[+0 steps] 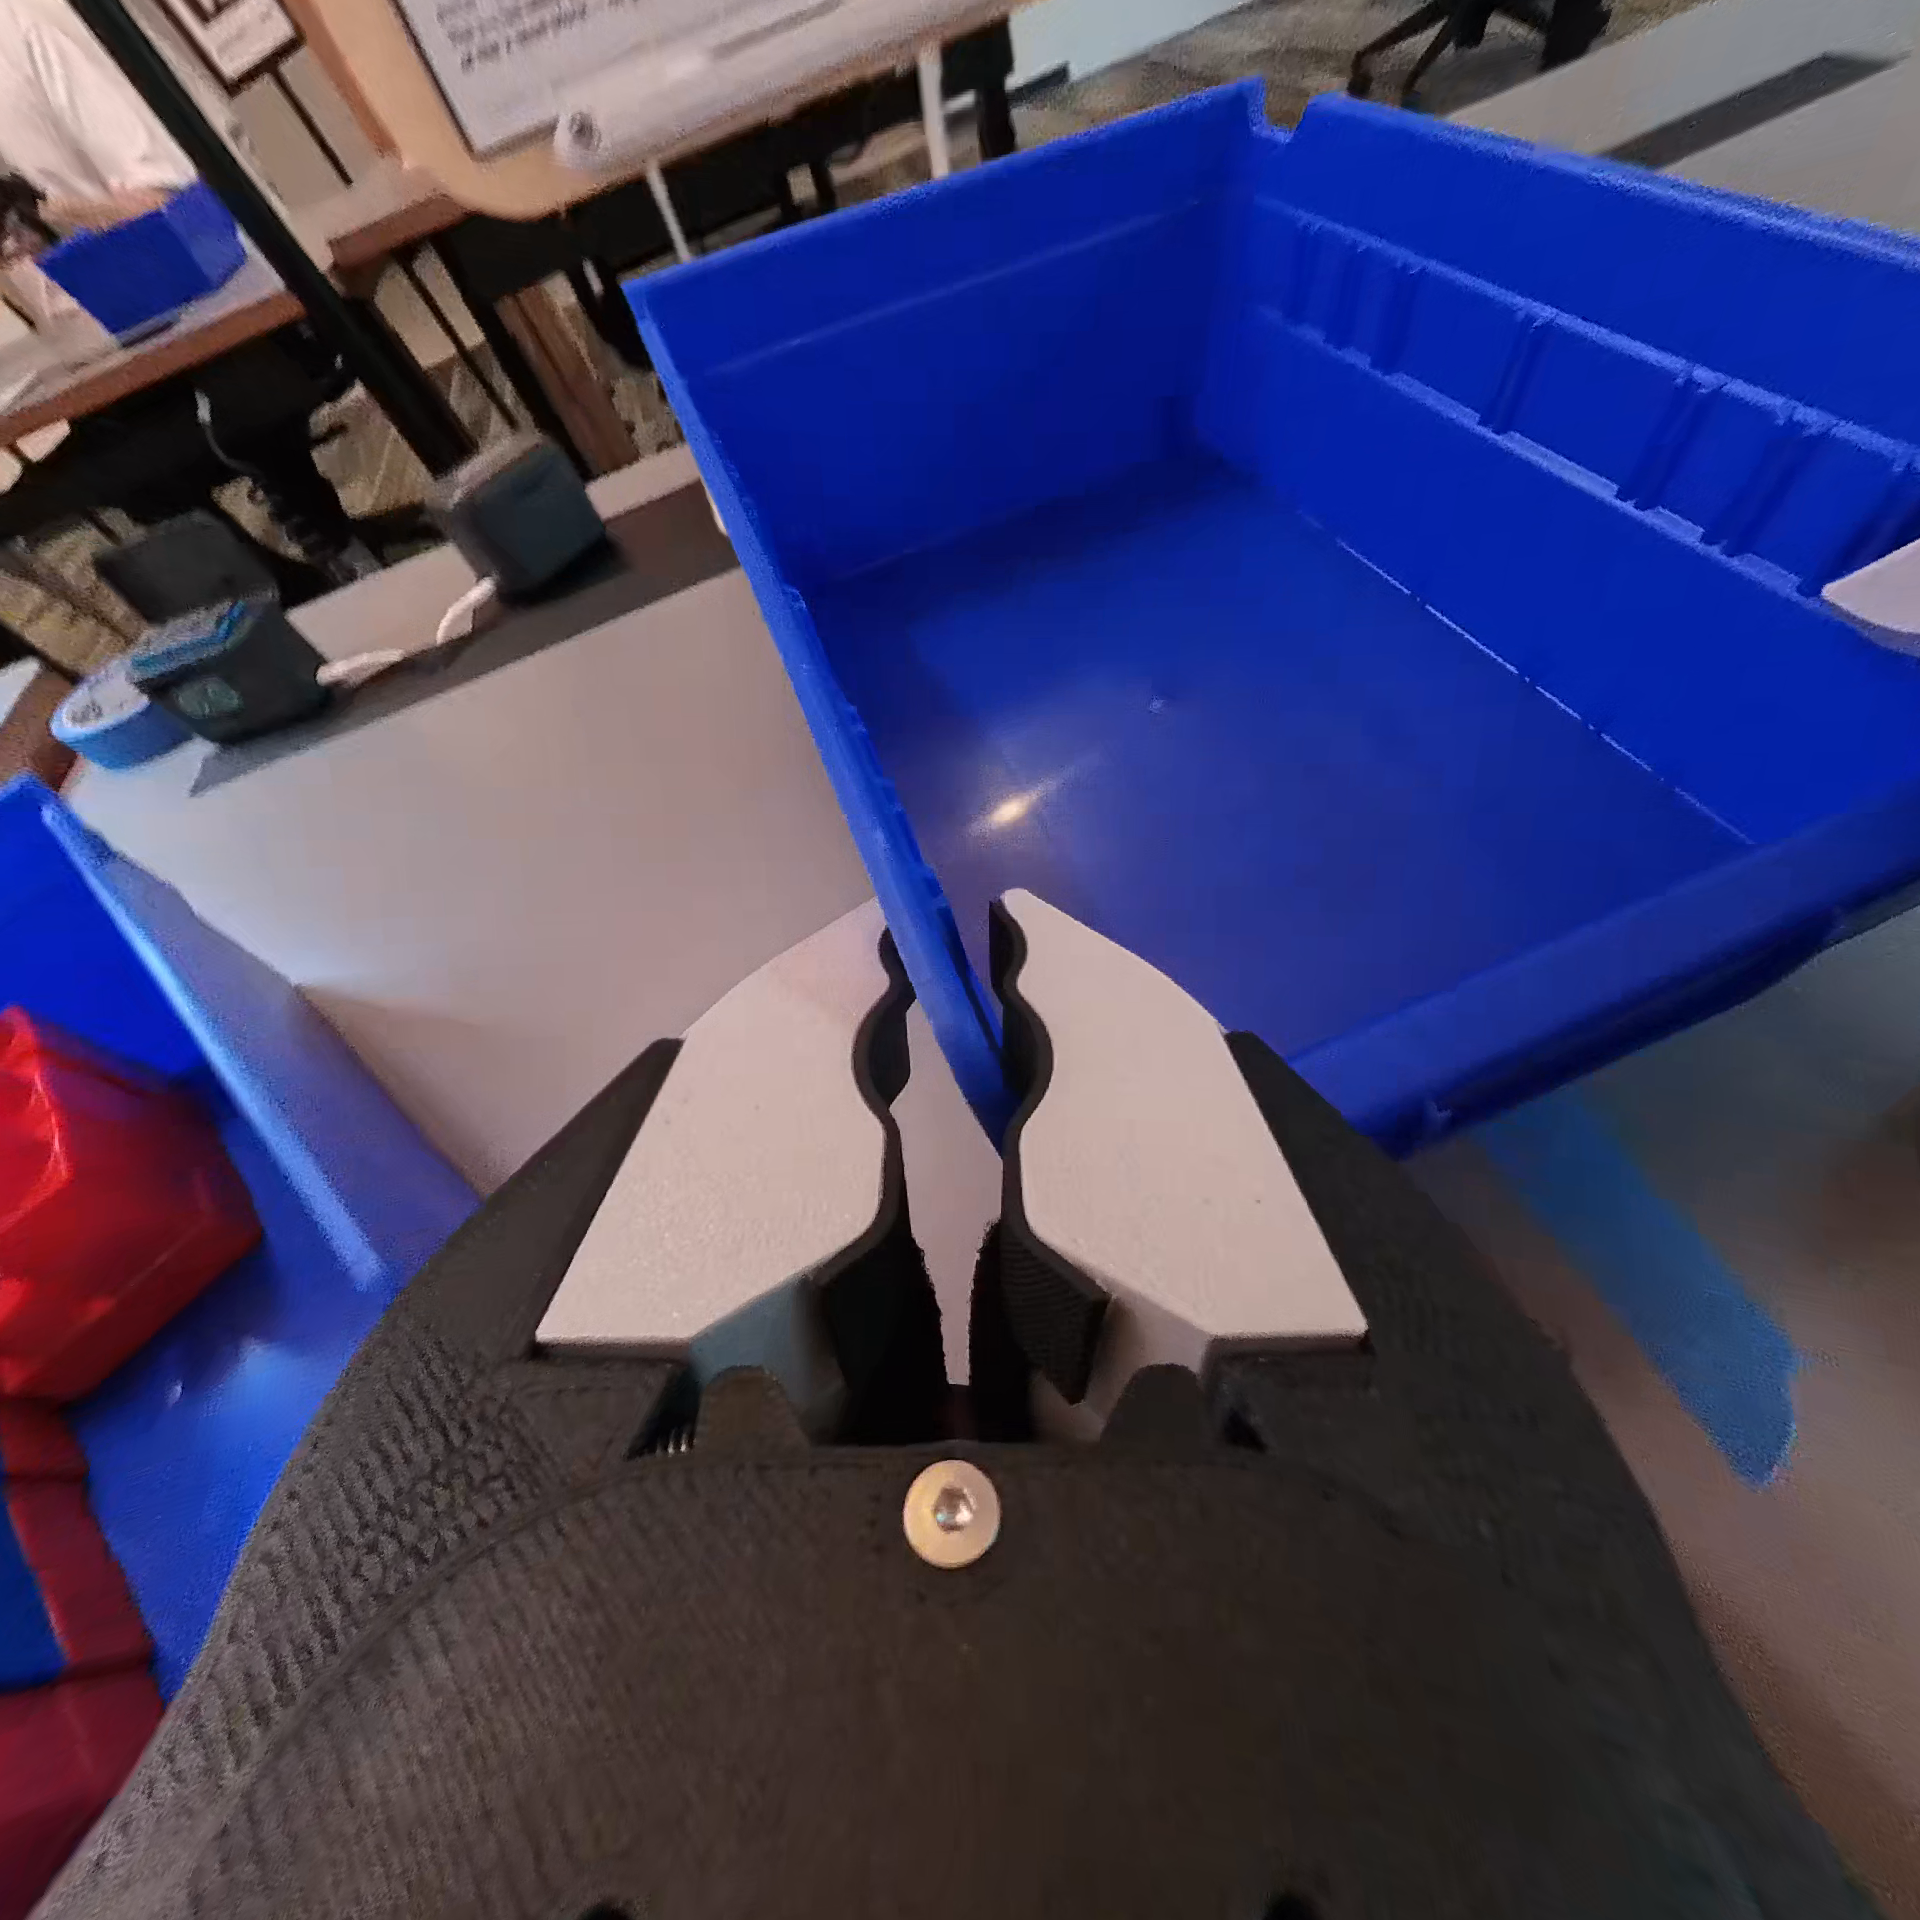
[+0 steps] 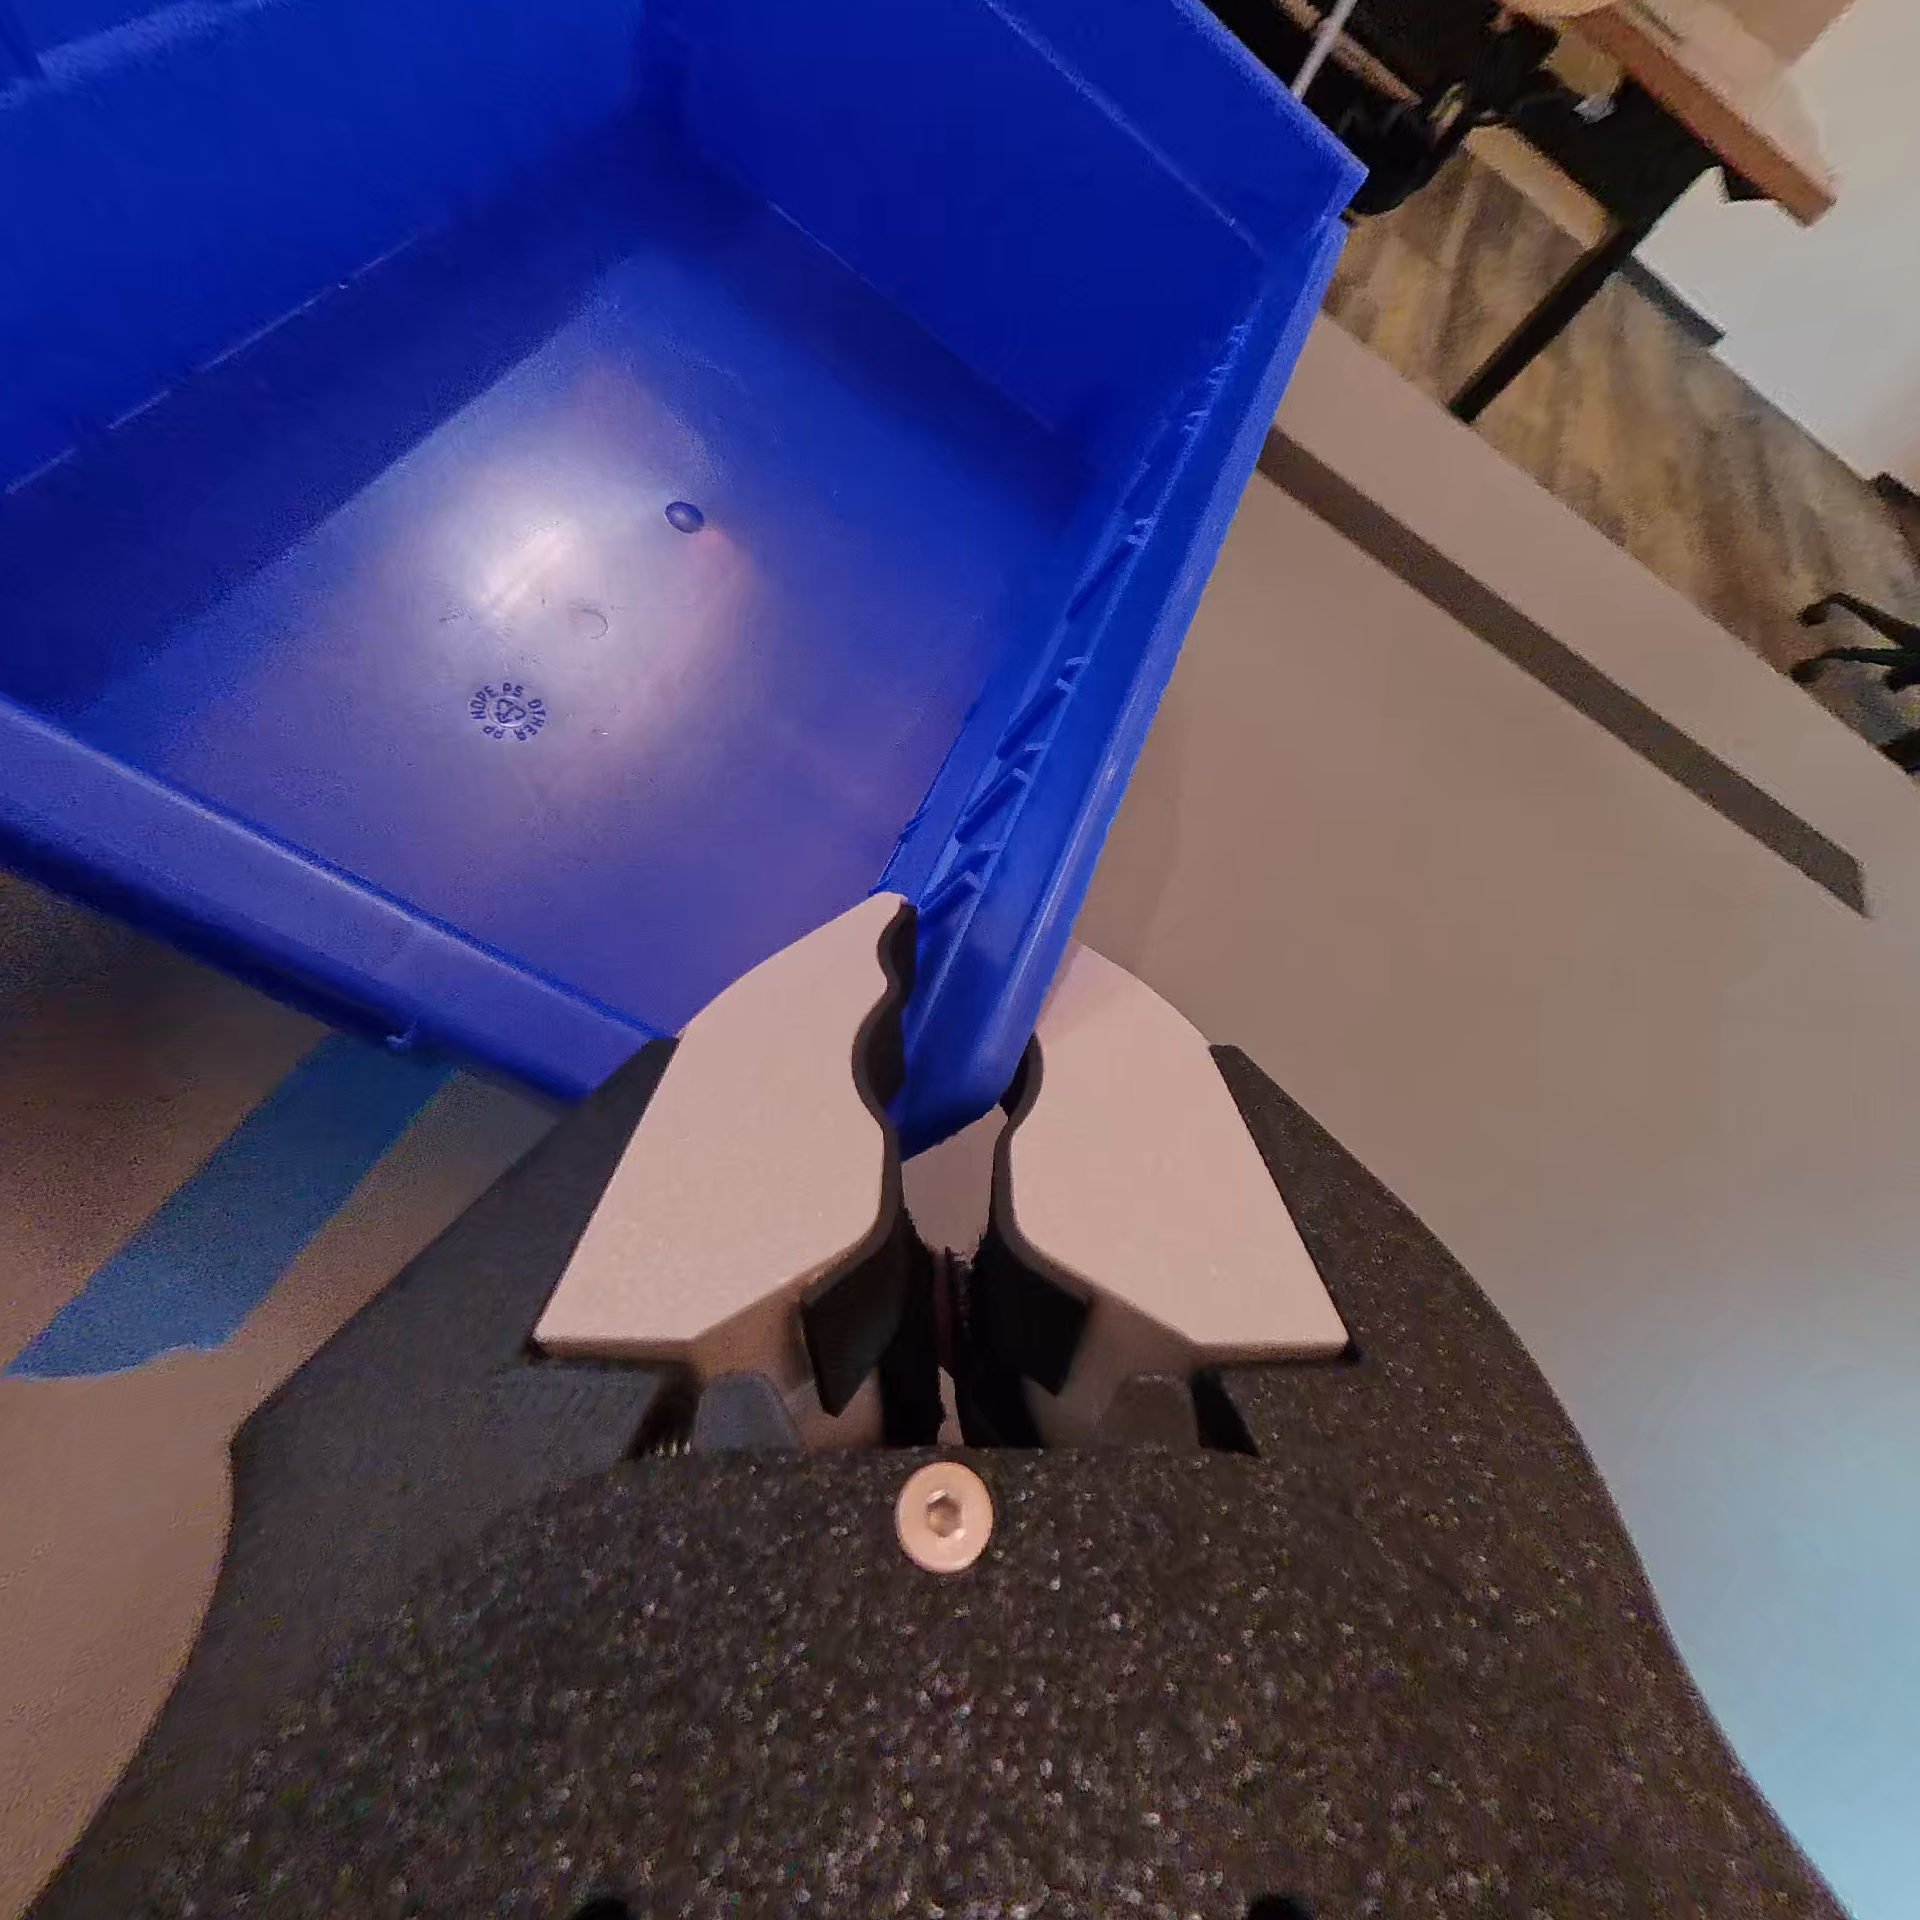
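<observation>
Left gripper (image 1: pixel 945 1023) clamped on the left side wall of an open-topped, empty blue plastic bin (image 1: pixel 1247 727); right gripper (image 2: pixel 956 1039) clamped on the opposite wall's rim (image 2: pixel 987 997). 2 grips on facing walls, likely for balance. Standing on the grey table (image 1: pixel 520 883), over blue tape strips (image 2: pixel 239 1216). Another blue bin with red packets (image 1: pixel 94 1195) alongside.

Small round moulded mark with lettering on blue bin floor (image 2: pixel 509 717), left of centre, right wrist view. Framed boards with blurred print (image 1: pixel 665 52), top of left wrist view, unreadable.
</observation>
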{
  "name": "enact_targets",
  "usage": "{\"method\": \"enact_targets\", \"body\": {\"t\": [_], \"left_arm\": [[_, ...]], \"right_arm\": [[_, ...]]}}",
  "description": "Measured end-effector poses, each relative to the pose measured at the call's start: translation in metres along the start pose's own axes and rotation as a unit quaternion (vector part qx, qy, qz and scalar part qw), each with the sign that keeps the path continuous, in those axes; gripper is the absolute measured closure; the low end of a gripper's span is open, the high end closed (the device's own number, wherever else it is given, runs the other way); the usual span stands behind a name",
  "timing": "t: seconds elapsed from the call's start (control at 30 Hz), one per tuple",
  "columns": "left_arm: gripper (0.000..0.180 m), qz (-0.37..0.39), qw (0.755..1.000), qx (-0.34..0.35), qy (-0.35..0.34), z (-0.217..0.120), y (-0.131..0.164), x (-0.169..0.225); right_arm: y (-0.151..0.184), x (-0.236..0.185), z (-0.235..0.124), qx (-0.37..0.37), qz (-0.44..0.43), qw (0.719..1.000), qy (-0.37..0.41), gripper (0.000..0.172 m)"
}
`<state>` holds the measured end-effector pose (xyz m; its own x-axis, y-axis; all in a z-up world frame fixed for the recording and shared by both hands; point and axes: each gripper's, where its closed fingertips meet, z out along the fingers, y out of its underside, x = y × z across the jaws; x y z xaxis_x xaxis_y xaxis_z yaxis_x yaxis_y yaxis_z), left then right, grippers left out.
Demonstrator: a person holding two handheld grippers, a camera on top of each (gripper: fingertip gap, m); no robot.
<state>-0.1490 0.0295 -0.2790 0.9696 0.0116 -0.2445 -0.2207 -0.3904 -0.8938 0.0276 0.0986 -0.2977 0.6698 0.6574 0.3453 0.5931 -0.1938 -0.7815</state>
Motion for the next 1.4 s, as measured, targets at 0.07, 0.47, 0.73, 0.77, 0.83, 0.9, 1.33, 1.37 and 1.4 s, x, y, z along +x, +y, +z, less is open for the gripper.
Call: {"method": "enact_targets", "body": {"t": [0.07, 0.47, 0.73, 0.77, 0.83, 0.9, 1.33, 1.37, 1.4], "left_arm": [[0.167, 0.01, 1.0, 0.013, 0.01, 0.004, -0.016, 0.013], [0.166, 0.045, 0.991, 0.059, 0.11, 0.056, -0.087, 0.139], [0.164, 0.083, 0.984, 0.054, 0.147, 0.085, -0.093, 0.218], [0.164, 0.088, 0.983, 0.051, 0.152, 0.088, -0.091, 0.225], [0.163, 0.093, 0.981, 0.044, 0.165, 0.093, -0.088, 0.238], [0.163, 0.093, 0.979, 0.036, 0.178, 0.099, -0.086, 0.247], [0.141, 0.101, 0.962, 0.025, 0.251, 0.101, -0.076, 0.286], [0.118, 0.092, 0.957, 0.032, 0.271, 0.097, -0.078, 0.288], [0.096, 0.082, 0.956, 0.037, 0.279, 0.092, -0.079, 0.285]], "right_arm": [[0.0, 0.019, -0.009, 0.005, 0.006, 1.0, 0.018, 0.161], [0.054, 0.153, -0.055, -0.012, 0.038, 0.991, 0.126, 0.161], [0.115, 0.209, -0.059, -0.022, 0.054, 0.987, 0.148, 0.161], [0.122, 0.213, -0.059, -0.024, 0.059, 0.987, 0.15, 0.161], [0.134, 0.219, -0.06, -0.034, 0.068, 0.985, 0.158, 0.161], [0.142, 0.224, -0.062, -0.042, 0.067, 0.982, 0.169, 0.161], [0.175, 0.243, -0.058, -0.037, 0.131, 0.976, 0.167, 0.16], [0.174, 0.243, -0.057, -0.025, 0.142, 0.977, 0.157, 0.157], [0.169, 0.243, -0.059, -0.002, 0.155, 0.977, 0.149, 0.144]]}}
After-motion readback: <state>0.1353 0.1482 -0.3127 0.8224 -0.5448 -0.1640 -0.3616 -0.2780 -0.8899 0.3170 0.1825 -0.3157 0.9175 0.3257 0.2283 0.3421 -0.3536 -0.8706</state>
